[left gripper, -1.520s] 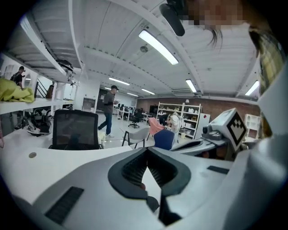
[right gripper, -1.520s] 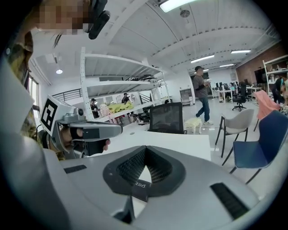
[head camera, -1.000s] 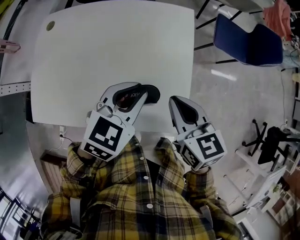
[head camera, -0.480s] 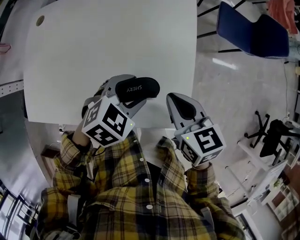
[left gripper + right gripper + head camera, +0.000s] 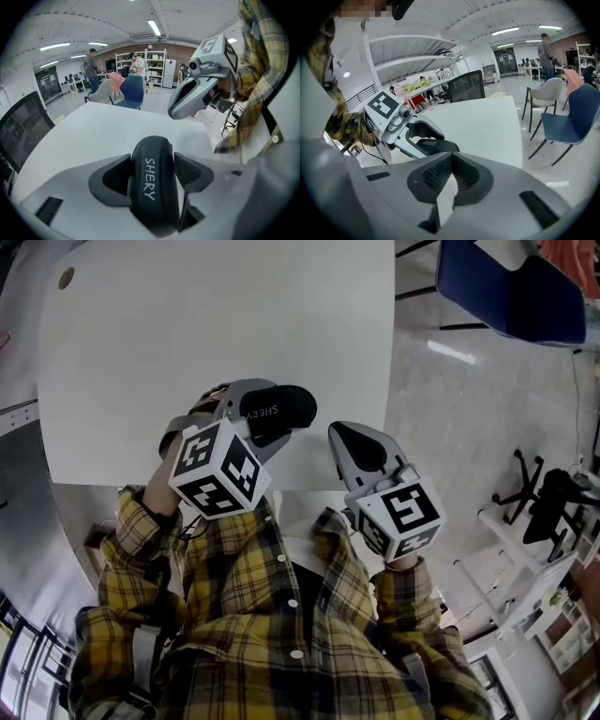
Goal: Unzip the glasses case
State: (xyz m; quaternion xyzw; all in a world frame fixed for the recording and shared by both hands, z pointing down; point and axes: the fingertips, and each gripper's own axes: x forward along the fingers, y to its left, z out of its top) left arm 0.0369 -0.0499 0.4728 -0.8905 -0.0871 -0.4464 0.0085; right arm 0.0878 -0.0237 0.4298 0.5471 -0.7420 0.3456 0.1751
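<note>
**Glasses case lies lengthwise in the left jaws, right gripper just beside its free end**

The white table (image 5: 216, 334) fills the scene, and everything that matters sits at its near edge. The glasses case (image 5: 292, 404), black with white lettering, is over that edge. I cannot tell whether it rests on the top.

Its long axis runs along the line the left gripper (image 5: 262, 418) points, and its rounded end sticks out past the fingertips. The left jaws have just been opening. They now stand wide on either side of the case, and the grip looks loosened rather than clamped.

The right gripper (image 5: 342, 432) is just to the right of the case's free end, apart from it. Its jaws are closed together with nothing between them. It is the nearer tool to that end, so the zip would likely fall to it. No view shows the zip pull.
</note>
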